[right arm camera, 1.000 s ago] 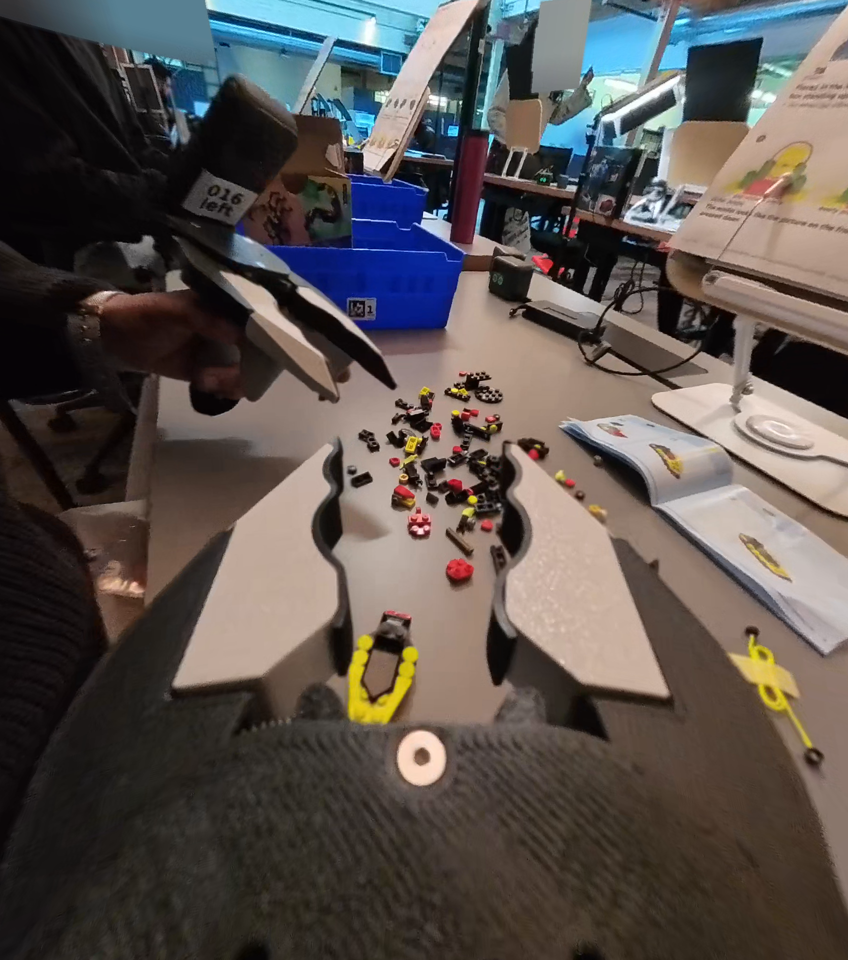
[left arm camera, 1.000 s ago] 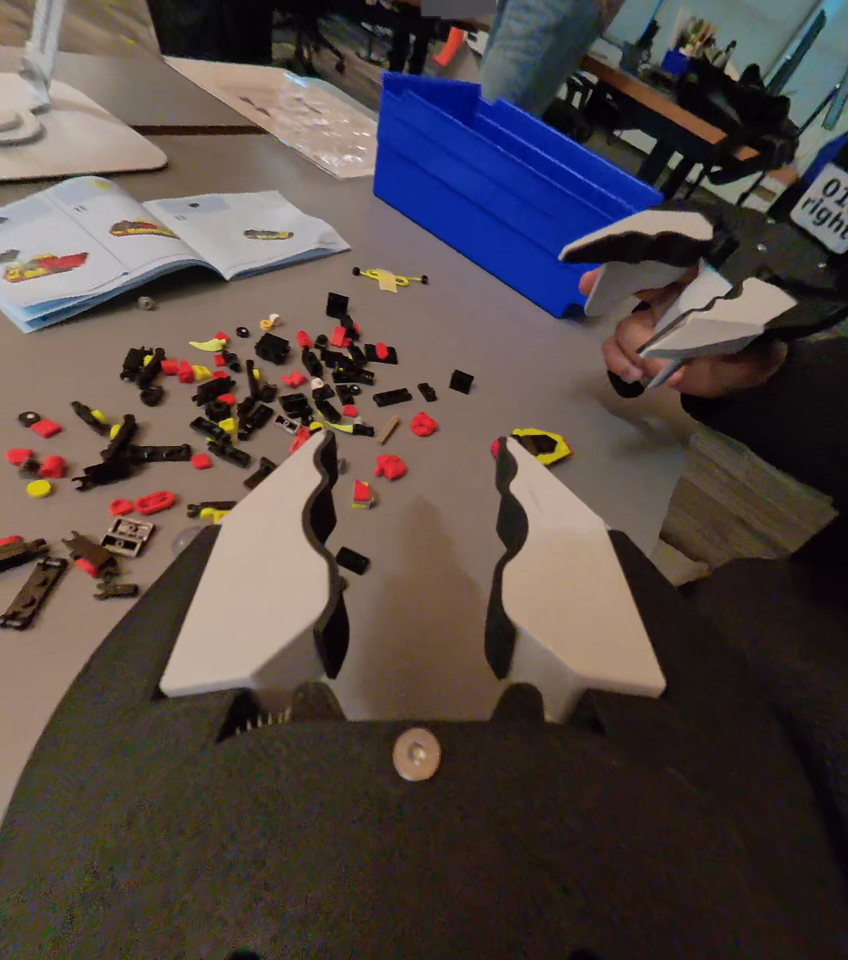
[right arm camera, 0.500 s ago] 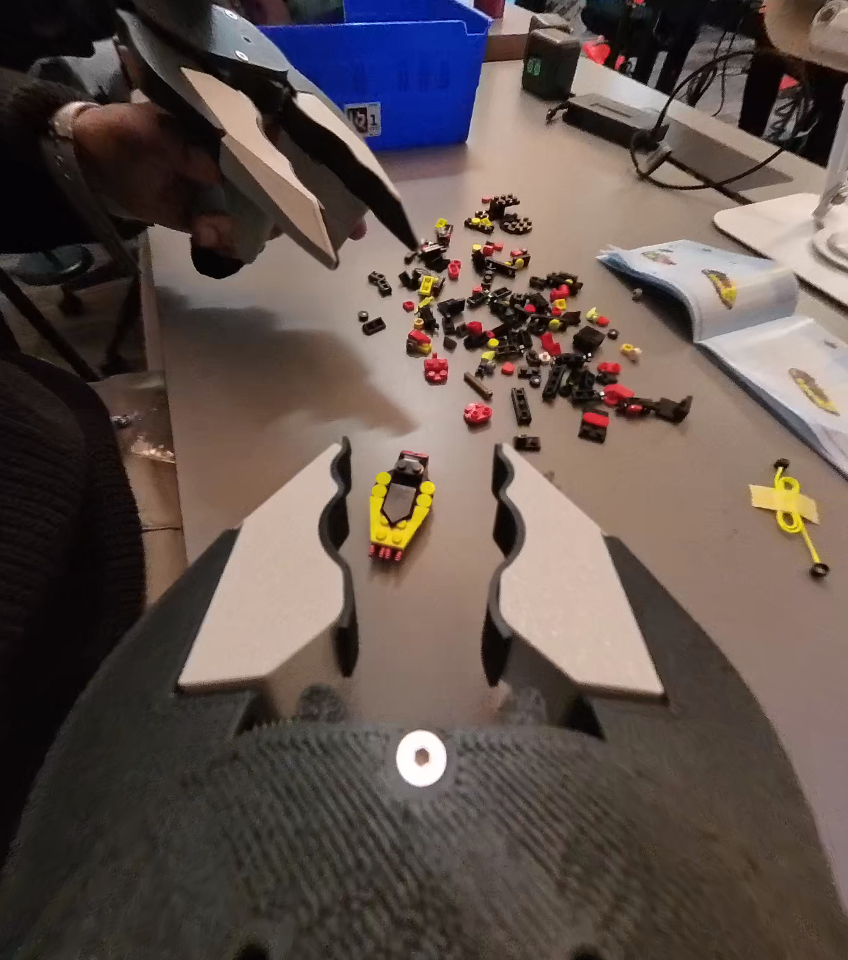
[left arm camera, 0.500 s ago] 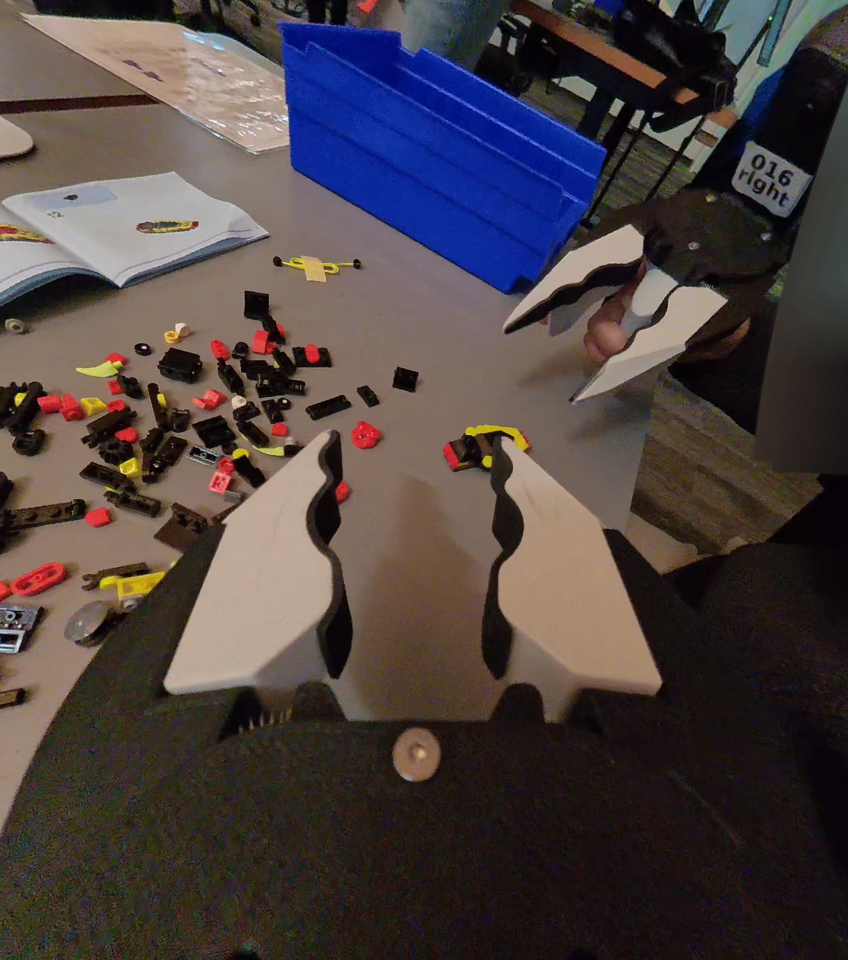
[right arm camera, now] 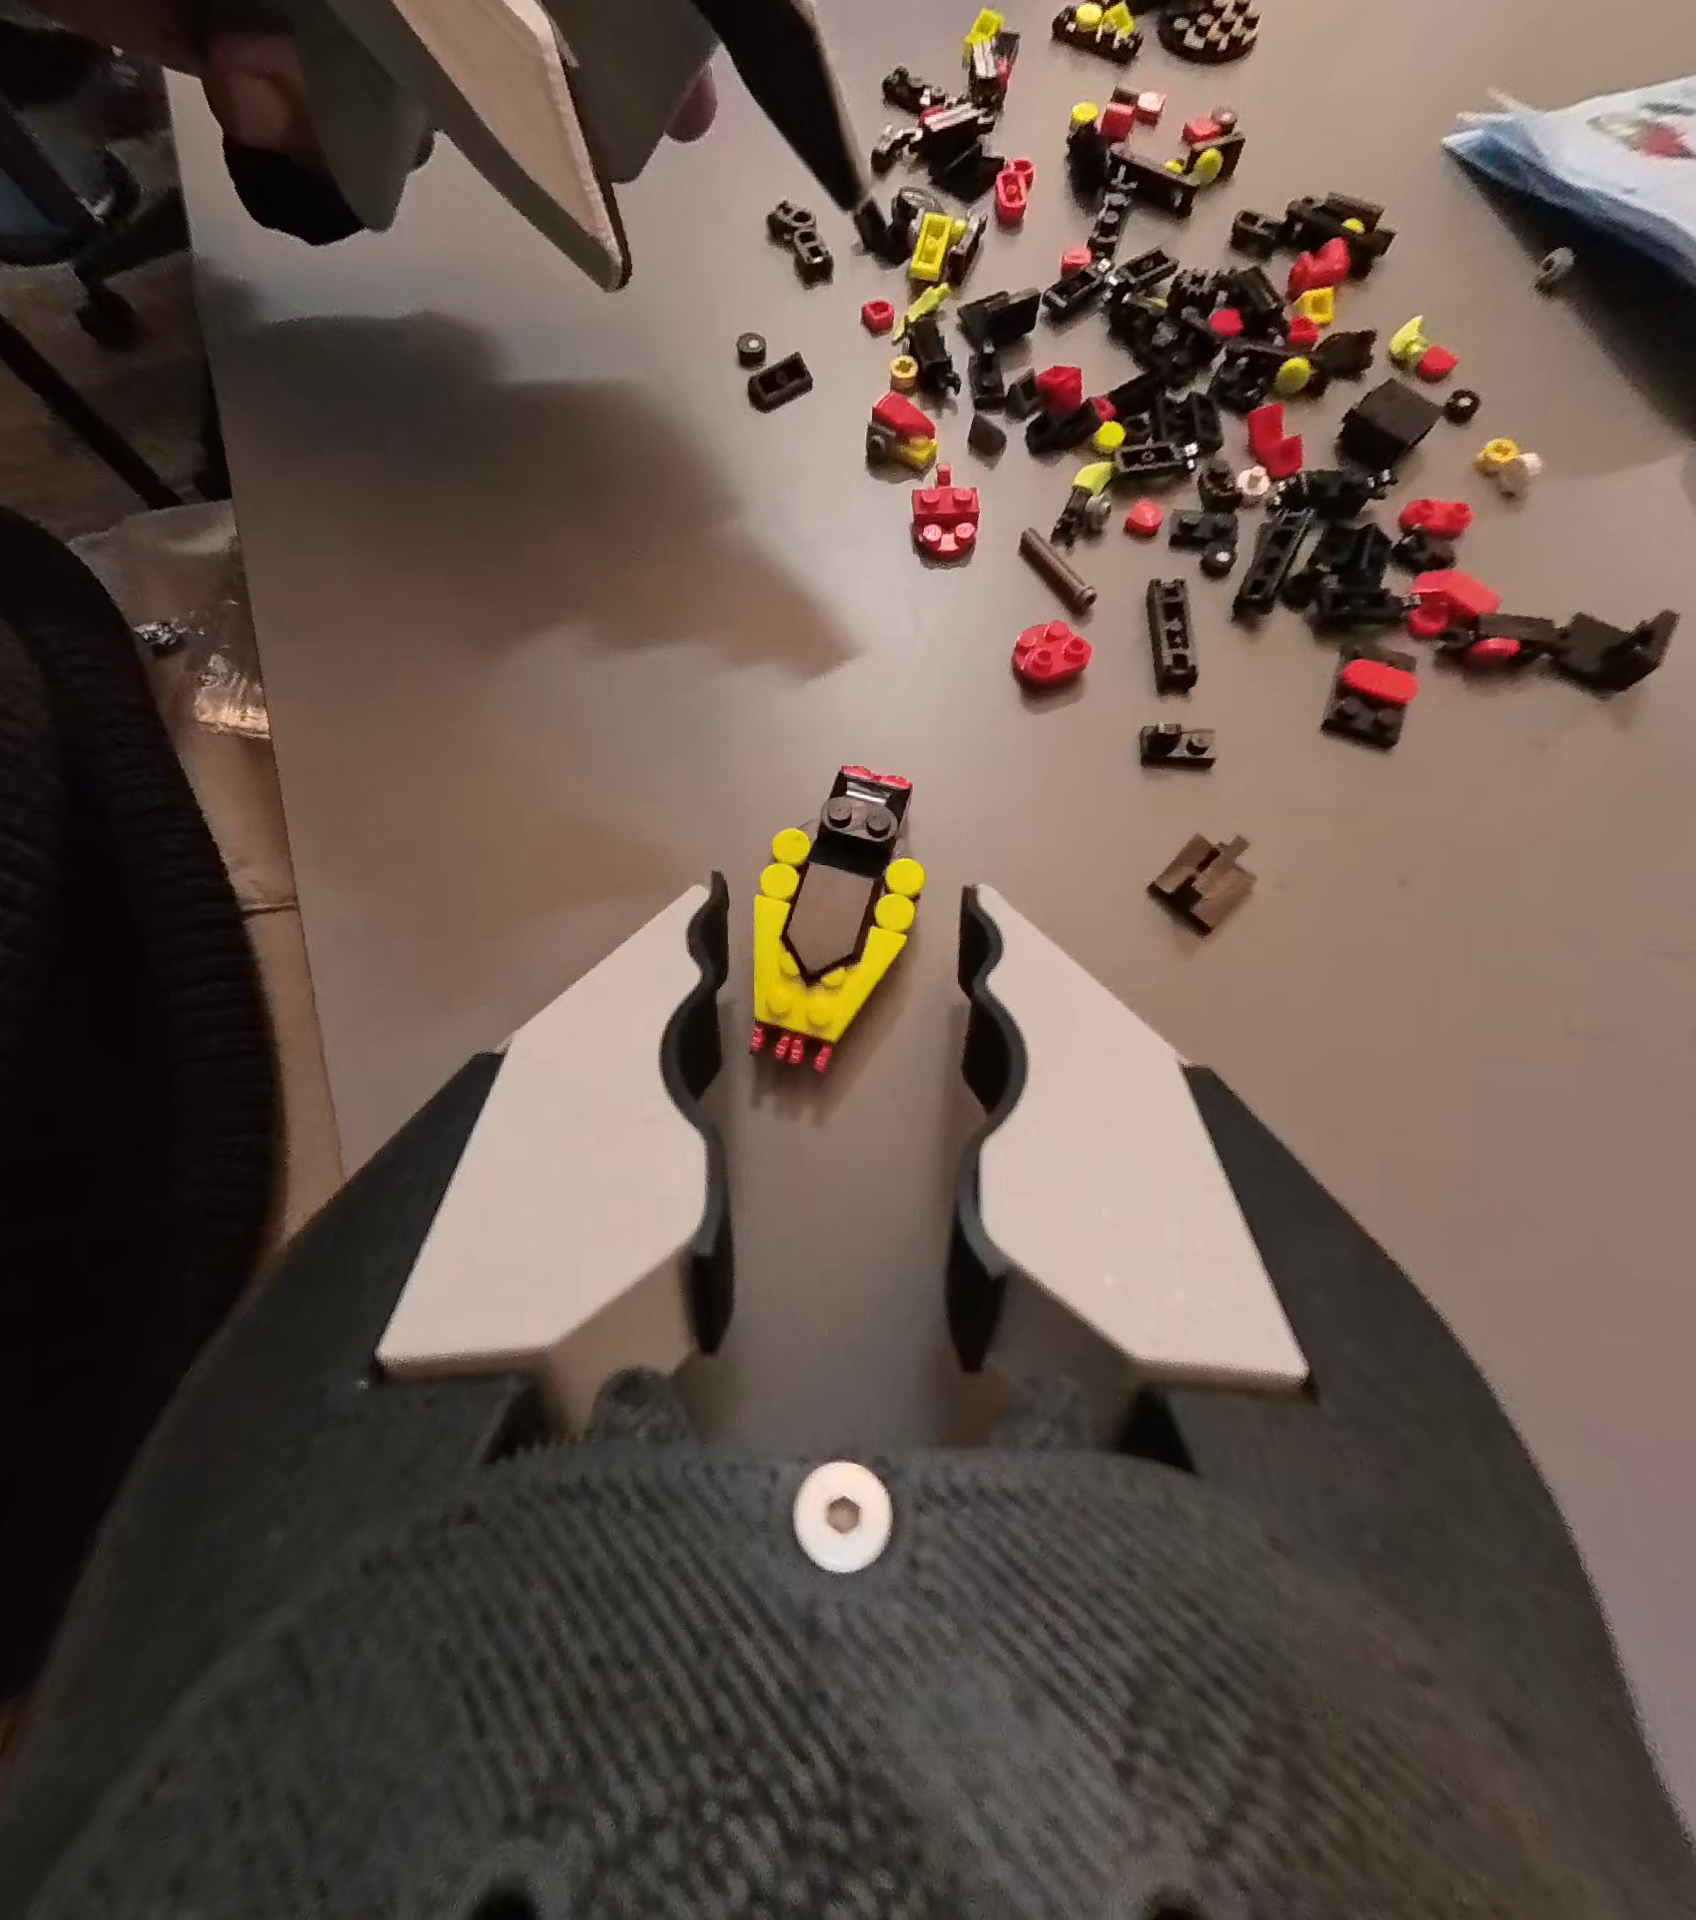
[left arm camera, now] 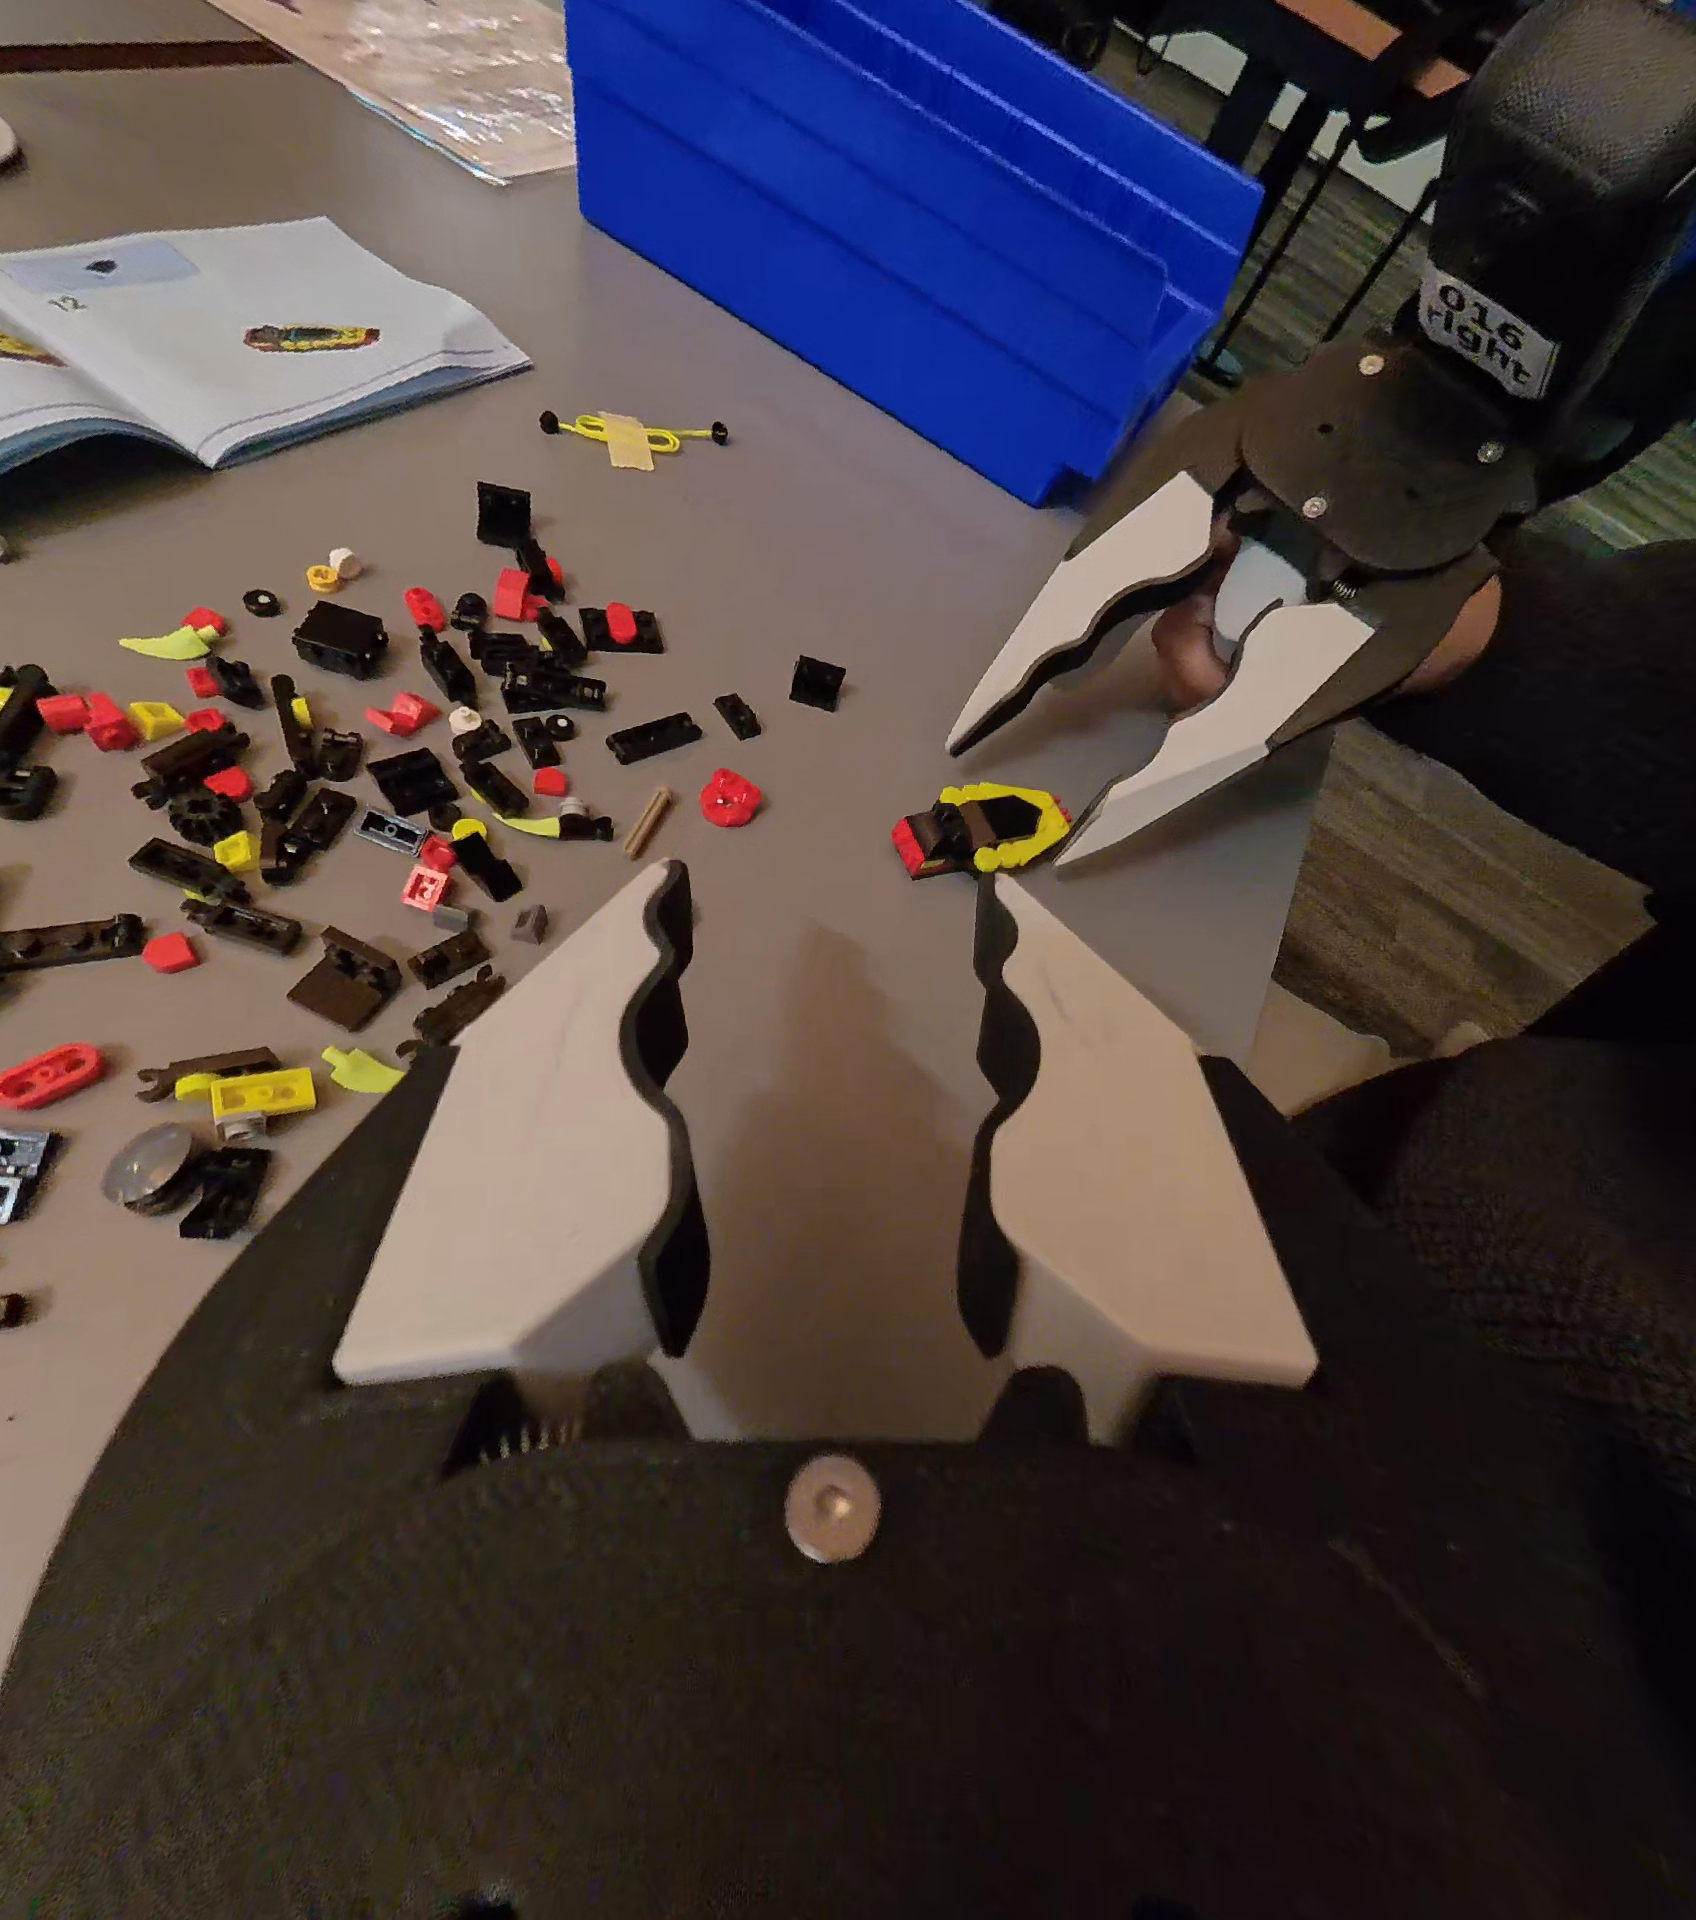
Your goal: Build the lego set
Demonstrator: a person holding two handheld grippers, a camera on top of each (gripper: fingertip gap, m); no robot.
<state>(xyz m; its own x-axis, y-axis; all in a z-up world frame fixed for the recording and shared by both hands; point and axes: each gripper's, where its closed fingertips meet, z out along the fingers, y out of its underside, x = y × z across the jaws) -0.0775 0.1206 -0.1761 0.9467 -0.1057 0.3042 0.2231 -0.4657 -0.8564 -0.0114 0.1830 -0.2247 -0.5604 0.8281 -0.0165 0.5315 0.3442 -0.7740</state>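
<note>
A small brick model, yellow and black with red ends, lies on the grey table. My right gripper is open with its fingers on either side of the model; the left pad is close to the yellow edge and a gap shows at the right pad. In the left wrist view the right gripper hovers tips-down over the model. My left gripper is open and empty above bare table, just short of the model. It also shows at the top left of the right wrist view.
Several loose black, red and yellow bricks lie scattered left of the model. A red round brick lies nearest. A blue bin and an open booklet lie beyond. The table edge runs close to the model. There is about 11 cm between the tips of the two grippers.
My right gripper has tilted down and come over the model, so it now lies between the fingertips, and its jaws have narrowed. My left gripper has moved forward and lower, jaws slightly narrower.
</note>
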